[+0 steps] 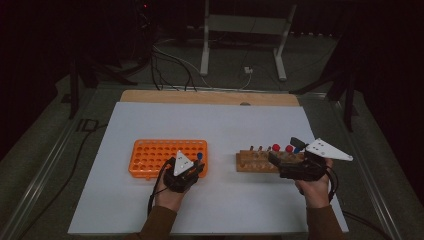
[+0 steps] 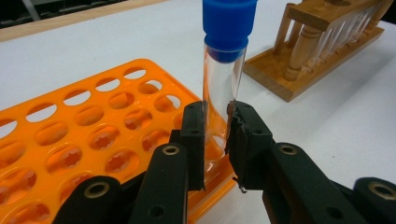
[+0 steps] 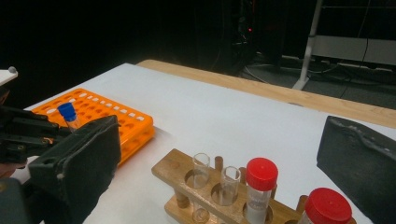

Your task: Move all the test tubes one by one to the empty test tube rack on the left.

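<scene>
Your left gripper sits nearest, jaws clamped on the clear body of a blue-capped tube, which stands upright w/ its bottom at the near right corner of the orange rack. From the left gripper view the tube's lower end looks to be at or just inside a corner hole, but the jaws hide the exact spot, so can't tell if it's seated.

To do this step well, I'd say: keep the tube vertical, line its tip up over one hole, lower straight down, no sideways push, since the rack is light plastic and could slide on the white table. Don't let go till you feel the tube bottom out; then open just enough to clear the glass and lift straight up so the pads don't drag the cap.

Your right gripper is over by the wooden rack, jaws standing wide apart, holding nothing. In front of it: two empty clear tubes and two red-capped tubes in the rack's holes. In the high view it hovers at the right end of that rack, well apart from the orange one. Best keep it parked there till the left is done, then approx. centre it on the next tube.
</scene>
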Demonstrator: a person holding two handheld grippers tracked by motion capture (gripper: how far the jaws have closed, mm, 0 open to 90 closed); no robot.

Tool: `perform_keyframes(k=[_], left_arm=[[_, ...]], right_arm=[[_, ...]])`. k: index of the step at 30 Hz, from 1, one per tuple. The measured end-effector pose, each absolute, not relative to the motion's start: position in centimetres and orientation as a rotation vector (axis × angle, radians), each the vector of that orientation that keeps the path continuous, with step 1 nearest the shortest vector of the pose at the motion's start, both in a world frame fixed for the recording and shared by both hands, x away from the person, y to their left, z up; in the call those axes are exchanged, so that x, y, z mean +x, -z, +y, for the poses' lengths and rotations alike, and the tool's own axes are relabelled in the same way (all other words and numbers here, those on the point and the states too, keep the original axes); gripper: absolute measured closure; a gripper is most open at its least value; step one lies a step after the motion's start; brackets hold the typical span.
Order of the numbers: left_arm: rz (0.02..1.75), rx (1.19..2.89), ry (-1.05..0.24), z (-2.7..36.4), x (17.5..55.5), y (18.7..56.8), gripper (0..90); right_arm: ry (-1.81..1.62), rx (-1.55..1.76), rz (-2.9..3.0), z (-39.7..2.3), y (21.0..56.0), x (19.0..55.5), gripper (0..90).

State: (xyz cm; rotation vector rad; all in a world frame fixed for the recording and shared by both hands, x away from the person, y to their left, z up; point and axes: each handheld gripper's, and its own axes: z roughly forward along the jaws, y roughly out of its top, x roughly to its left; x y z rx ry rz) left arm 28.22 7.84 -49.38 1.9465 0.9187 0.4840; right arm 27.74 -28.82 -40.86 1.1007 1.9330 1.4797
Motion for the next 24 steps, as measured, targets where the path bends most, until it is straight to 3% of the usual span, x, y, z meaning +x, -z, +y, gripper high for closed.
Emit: perform_keyframes(k=[13, 14, 15, 16, 17, 19, 21, 22, 24], left_arm=[[0.912, 1.965, -0.477, 7.5, 28.2, 49.7, 74.5], [0.908, 1.964, -0.472, 7.4, 28.2, 49.7, 70.2], [0.912, 1.962, -0.475, 7.4, 28.2, 49.6, 60.1], [0.919, 1.954, -0.476, 7.5, 28.2, 49.6, 60.1], [0.921, 1.936, -0.466, 7.6, 28.2, 49.5, 52.1], [0.929, 1.9, -0.446, 8.0, 28.2, 49.2, 48.3], [0.928, 1.867, -0.438, 8.5, 28.2, 48.8, 36.1], [0.929, 1.855, -0.435, 8.6, 28.2, 48.6, 36.1], [0.932, 1.833, -0.437, 9.0, 28.1, 48.2, 23.2]], right_arm=[[-1.416, 1.103, 1.932, -29.3, 41.0, 27.9, 0.0], [-1.413, 1.108, 1.929, -29.3, 41.0, 28.0, 0.0], [-1.396, 1.115, 1.925, -29.5, 41.0, 28.0, 0.0], [-1.396, 1.115, 1.925, -29.5, 41.0, 28.0, 0.0], [-1.388, 1.126, 1.921, -29.8, 41.1, 28.1, 0.0], [-1.383, 1.135, 1.916, -30.0, 41.1, 28.2, 0.0], [-1.383, 1.162, 1.9, -30.6, 41.1, 28.4, 0.1], [-1.38, 1.177, 1.891, -30.9, 41.1, 28.4, 0.1], [-1.373, 1.221, 1.863, -32.0, 41.2, 28.6, 3.2]])
